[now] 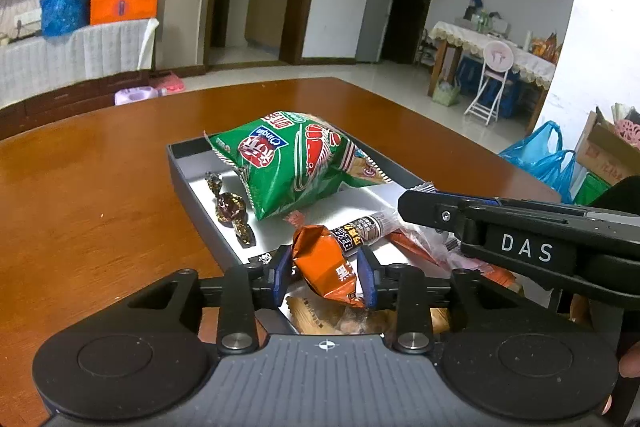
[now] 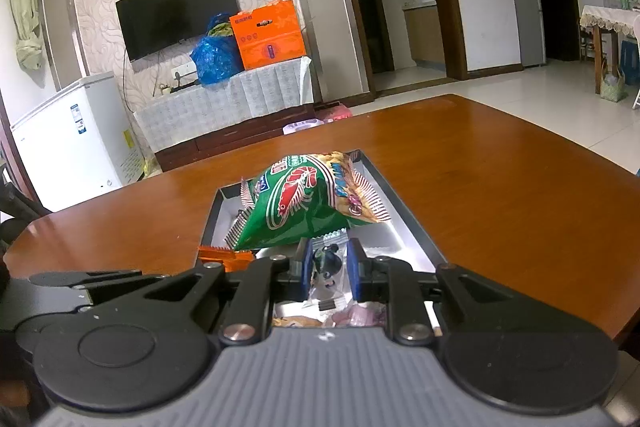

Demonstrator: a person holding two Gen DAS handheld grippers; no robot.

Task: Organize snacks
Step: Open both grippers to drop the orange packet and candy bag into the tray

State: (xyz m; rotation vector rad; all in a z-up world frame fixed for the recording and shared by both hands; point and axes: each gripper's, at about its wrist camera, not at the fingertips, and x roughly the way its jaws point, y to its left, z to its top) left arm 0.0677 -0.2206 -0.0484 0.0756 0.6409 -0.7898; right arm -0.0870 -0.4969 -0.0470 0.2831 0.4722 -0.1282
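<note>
Clamped between the blue pads of the left gripper [image 1: 326, 277] is an orange foil snack packet [image 1: 326, 267], its long axis running from upper left to lower right across the jaws, so both ends stick out past the pads. It hangs low over the near end of the grey tray [image 1: 180, 171], which sits on the brown wooden table [image 1: 100, 167].

The right gripper [image 2: 328, 275] is likewise closed — on a small clear sachet with a dark print [image 2: 327, 267], held over the same near end of the tray. In the left view it reaches in from the right, just beside the left one.

Deeper in the tray lie the green shrimp-chip bag [image 1: 296, 163], a dark foil-wrapped candy [image 1: 230, 209] at its left, and a sausage stick [image 1: 360, 231] just ahead of the orange packet.

Free tray floor shows ahead and left of the left gripper, between candy and packet; that looks the nearest spot for setting it down.
</note>
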